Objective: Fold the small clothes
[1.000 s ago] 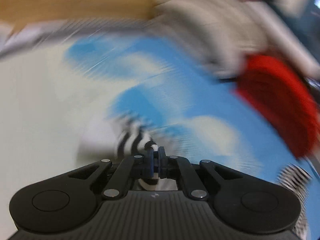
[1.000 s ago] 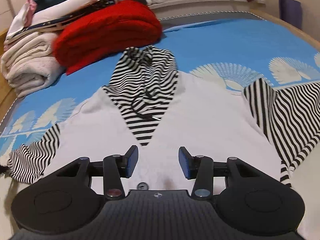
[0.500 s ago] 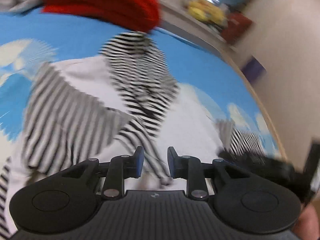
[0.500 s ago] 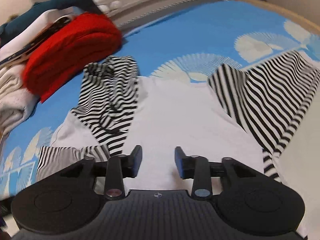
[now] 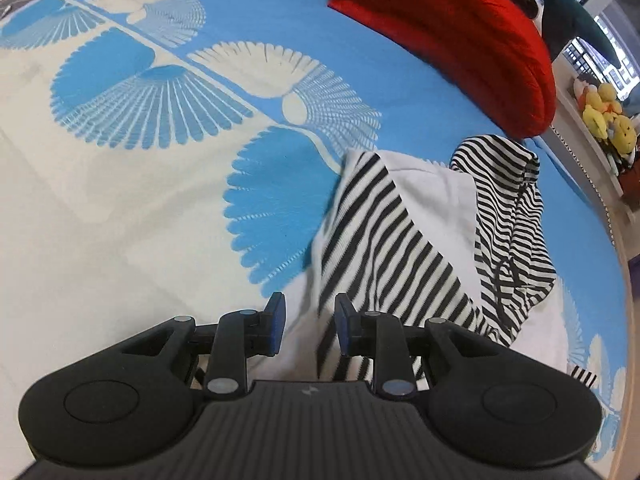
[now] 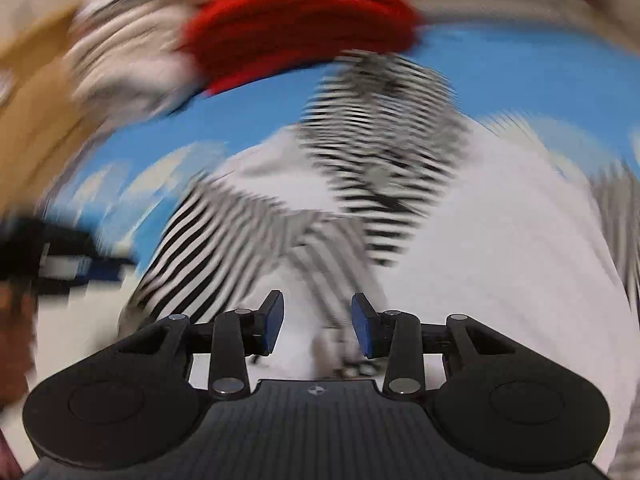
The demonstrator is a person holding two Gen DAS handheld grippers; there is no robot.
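**Both grippers empty over the striped hooded top**

Left gripper [image 5: 308,326]: blue-padded fingers [image 5: 276,322] stand apart, nothing pinched between them. Its jaws have been opening within the last second; earlier they were shut on striped cloth, now the gap shows only the fabric lying below. The tips hang over the near edge of the garment, where the white body meets the bedspread.

Right gripper [image 6: 318,328]: fingers [image 6: 273,322] also apart, jaws slightly narrowed over the last second, no cloth between the pads. This view is heavily motion-blurred; fine detail of the fabric directly under the tips cannot be made out.

Hooded top [image 5: 436,196]: white body with black-and-white striped sleeves and hood, lying flat on the bed. In the left wrist view one striped sleeve [image 5: 372,240] is folded inward across the white front, running diagonally toward the gripper. The striped hood [image 5: 508,208] lies beyond it, with a dark drawstring on it. In the right wrist view the same top [image 6: 500,240] fills the middle of the frame.

Surroundings: blue and cream bedspread [image 5: 160,160] with fan motifs. A folded red blanket [image 5: 460,32] sits just past the hood, pale folded textiles behind it. Yellow plush toys [image 5: 604,114] stand on a ledge at far right. The other gripper and a hand appear blurred at the left edge of the right wrist view.
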